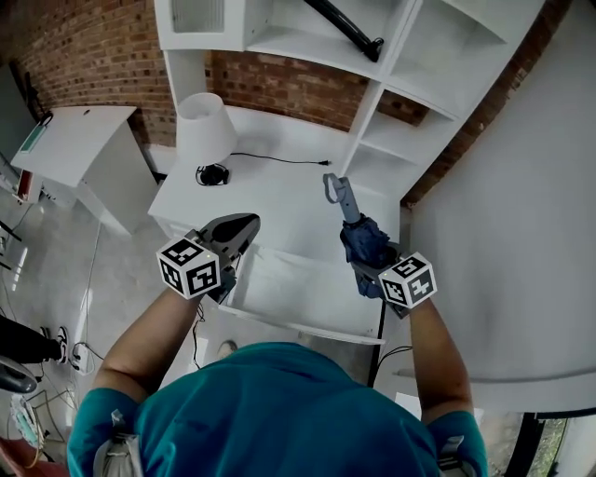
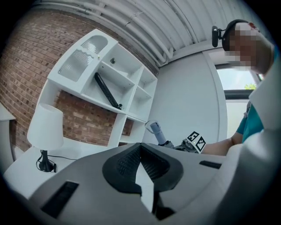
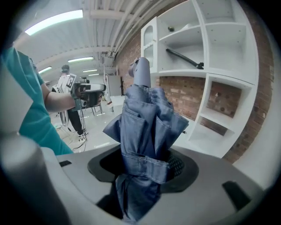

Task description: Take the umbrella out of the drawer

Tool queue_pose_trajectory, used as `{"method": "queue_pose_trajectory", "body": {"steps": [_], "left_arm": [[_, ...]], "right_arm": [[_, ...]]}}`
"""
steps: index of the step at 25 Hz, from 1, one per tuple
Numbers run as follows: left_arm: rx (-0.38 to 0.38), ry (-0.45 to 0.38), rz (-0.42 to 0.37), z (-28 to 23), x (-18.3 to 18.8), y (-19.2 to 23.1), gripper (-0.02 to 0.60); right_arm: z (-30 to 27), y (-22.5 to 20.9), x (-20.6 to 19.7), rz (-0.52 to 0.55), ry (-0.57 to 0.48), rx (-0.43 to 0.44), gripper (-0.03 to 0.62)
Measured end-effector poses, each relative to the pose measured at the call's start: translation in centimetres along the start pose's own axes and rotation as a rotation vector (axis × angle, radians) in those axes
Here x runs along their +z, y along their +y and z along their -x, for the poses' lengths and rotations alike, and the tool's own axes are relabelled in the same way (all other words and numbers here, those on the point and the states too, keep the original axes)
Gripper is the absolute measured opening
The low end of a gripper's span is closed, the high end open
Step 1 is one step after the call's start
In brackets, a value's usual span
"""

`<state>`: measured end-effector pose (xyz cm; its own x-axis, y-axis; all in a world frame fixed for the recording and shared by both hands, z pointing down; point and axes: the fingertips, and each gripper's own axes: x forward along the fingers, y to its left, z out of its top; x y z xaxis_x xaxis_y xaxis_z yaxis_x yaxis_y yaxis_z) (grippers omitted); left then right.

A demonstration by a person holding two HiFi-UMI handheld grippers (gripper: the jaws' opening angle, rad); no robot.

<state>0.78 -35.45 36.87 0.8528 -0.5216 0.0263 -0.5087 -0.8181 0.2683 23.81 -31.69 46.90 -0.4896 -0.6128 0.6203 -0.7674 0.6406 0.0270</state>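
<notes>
A folded blue umbrella [image 1: 365, 240] with a grey handle [image 1: 337, 191] is held in the air over the open white drawer [image 1: 307, 328]. My right gripper [image 1: 374, 261] is shut on its fabric body. In the right gripper view the umbrella [image 3: 147, 118] rises from between the jaws of that gripper [image 3: 147, 165], handle end uppermost. My left gripper [image 1: 248, 225] hovers over the drawer's left end, shut and holding nothing. In the left gripper view its jaws [image 2: 140, 148] meet at the tips, and the umbrella's handle [image 2: 155, 131] shows beyond them.
A white lamp [image 1: 205, 130] with a black cable [image 1: 279, 158] stands on the white desk top behind the drawer. Above it is a white shelf unit [image 1: 372, 102] holding a long black object [image 1: 349, 28]. A white wall panel [image 1: 503, 233] stands right; a small white table [image 1: 84, 140] left.
</notes>
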Motion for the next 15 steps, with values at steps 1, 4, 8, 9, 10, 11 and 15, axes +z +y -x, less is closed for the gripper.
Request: {"method": "queue_pose_trajectory", "body": {"steps": [1,4,8,9,10,11,15], "left_arm": [[-0.004,-0.005,-0.005,-0.2,0.6,-0.2,0.009],[-0.011,-0.021,-0.021,-0.8,2.3,-0.6,0.009],[-0.006,-0.029,-0.042,-1.3,4.4,-0.7,0.009],[-0.002,-0.029,-0.048,-1.4,4.9,-0.7,0.009],[0.0,-0.029,-0.053,-1.5,5.4,-0.7,0.009],[0.0,-0.03,-0.057,-1.6,5.8,-0.7,0.009],[-0.007,-0.04,-0.068,-1.7,7.7,-1.2,0.009]], "right_arm": [[0.8,-0.5,0.4,-0.016,-0.021,-0.011,0.252],[3.2,-1.8,1.5,-0.07,-0.096,-0.044,0.253],[6.4,-3.6,3.3,-0.158,-0.216,-0.073,0.253],[7.2,-4.1,3.7,-0.181,-0.246,-0.076,0.253],[7.9,-4.5,4.1,-0.202,-0.275,-0.079,0.253],[8.7,-4.8,4.5,-0.22,-0.303,-0.081,0.253],[11.4,-6.1,6.5,-0.252,-0.399,-0.099,0.253]]}}
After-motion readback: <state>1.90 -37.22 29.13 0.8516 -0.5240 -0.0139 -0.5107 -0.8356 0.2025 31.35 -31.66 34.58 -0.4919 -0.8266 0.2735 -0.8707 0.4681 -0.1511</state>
